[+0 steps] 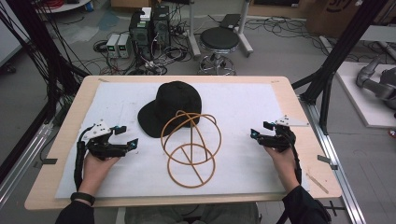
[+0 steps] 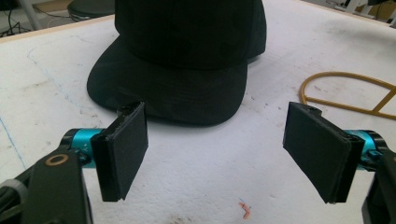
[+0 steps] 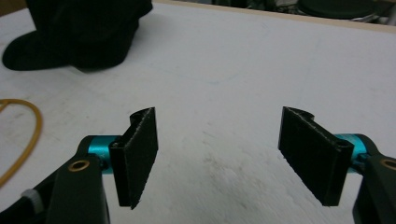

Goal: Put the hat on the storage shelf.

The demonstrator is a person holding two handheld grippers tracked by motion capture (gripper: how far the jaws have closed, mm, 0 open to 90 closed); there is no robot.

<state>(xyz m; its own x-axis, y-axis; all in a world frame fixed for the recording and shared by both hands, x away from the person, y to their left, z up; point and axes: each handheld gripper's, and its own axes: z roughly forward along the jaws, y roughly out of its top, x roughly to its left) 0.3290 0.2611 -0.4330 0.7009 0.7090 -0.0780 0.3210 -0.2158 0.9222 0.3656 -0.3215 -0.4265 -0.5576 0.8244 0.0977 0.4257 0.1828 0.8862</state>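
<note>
A black cap (image 1: 170,108) lies on the white mat (image 1: 243,102), brim toward the front left. Beside it stands a tan wire hat stand (image 1: 191,144) of bent rings, its round base near the front. My left gripper (image 1: 127,136) rests at the mat's left, open, pointing at the cap. From the left gripper view the cap's brim (image 2: 173,98) lies just ahead of the open pads (image 2: 123,149), with part of the stand's ring (image 2: 348,88) at the right. My right gripper (image 1: 260,129) sits at the mat's right, open and holding nothing; its view shows the cap (image 3: 79,32) far left.
The mat covers a wooden table (image 1: 299,121). A thin wooden stick (image 1: 317,183) lies near the table's front right corner. Behind the table on the floor are a black stool (image 1: 219,42), computer boxes (image 1: 149,30) and tangled cables. Black frame posts (image 1: 334,60) stand at both sides.
</note>
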